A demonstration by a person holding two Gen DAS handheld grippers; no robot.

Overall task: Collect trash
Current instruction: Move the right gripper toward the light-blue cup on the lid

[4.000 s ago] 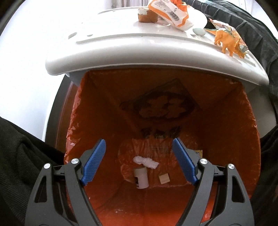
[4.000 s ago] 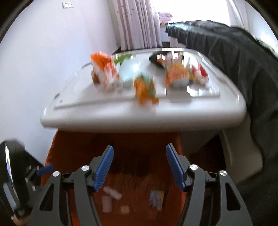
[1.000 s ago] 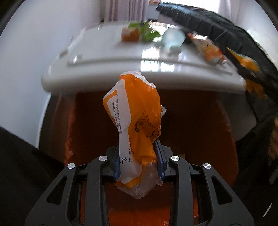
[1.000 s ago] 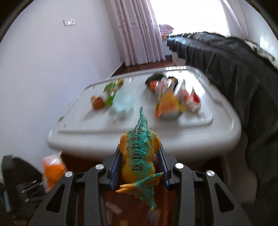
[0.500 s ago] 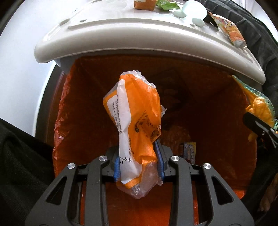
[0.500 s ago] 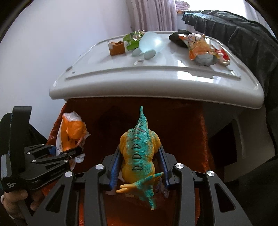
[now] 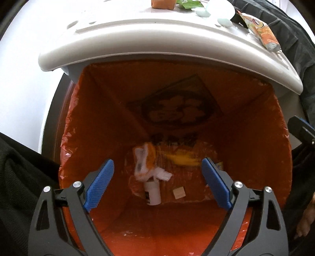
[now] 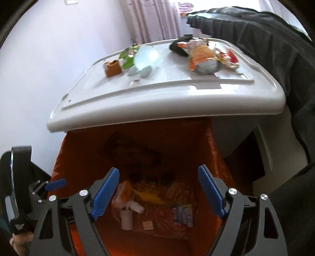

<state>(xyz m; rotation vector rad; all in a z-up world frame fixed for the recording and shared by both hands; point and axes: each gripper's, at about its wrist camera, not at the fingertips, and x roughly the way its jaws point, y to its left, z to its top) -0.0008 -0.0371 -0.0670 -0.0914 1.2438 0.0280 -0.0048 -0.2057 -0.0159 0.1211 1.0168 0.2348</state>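
I see a plain pale lilac wall (image 8: 49, 59) filling the left side of the right wrist view, smooth and bare apart from a small white wall plate (image 8: 70, 2) cut off at the top edge. Behind it, long pale pleated curtains (image 8: 153, 21) hang in vertical folds, and strong daylight comes through at the top right, washing out that corner. A piece of furniture draped in dark grey cloth (image 8: 265, 39) runs along the right, its cover creased and hanging down the near side. A dark strip of floor (image 8: 246, 157) shows in shadow below it. In the left wrist view the white wall (image 7: 23, 78) is overexposed.
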